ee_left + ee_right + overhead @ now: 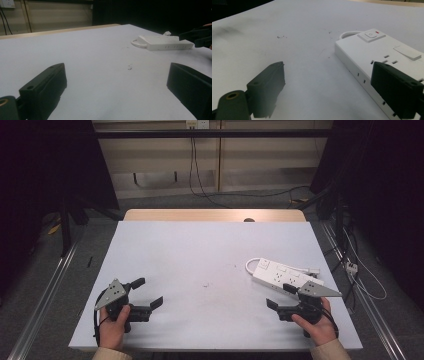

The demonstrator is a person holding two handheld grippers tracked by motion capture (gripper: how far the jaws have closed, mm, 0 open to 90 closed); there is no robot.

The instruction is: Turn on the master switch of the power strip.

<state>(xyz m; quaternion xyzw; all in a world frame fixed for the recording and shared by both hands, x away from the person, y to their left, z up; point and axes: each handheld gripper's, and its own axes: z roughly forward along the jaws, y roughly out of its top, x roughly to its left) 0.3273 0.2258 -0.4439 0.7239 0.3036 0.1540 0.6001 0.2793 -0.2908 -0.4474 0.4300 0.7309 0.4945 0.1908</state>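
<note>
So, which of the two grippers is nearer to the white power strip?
The right gripper: one jaw already reaches over the white power strip. The left gripper rests far across the table, open too.

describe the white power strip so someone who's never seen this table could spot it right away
On the pale table, look to the right side, just ahead of the right gripper. The power strip lies flat there, a long white block with a looped white cord; nothing else lies on the tabletop.
</note>
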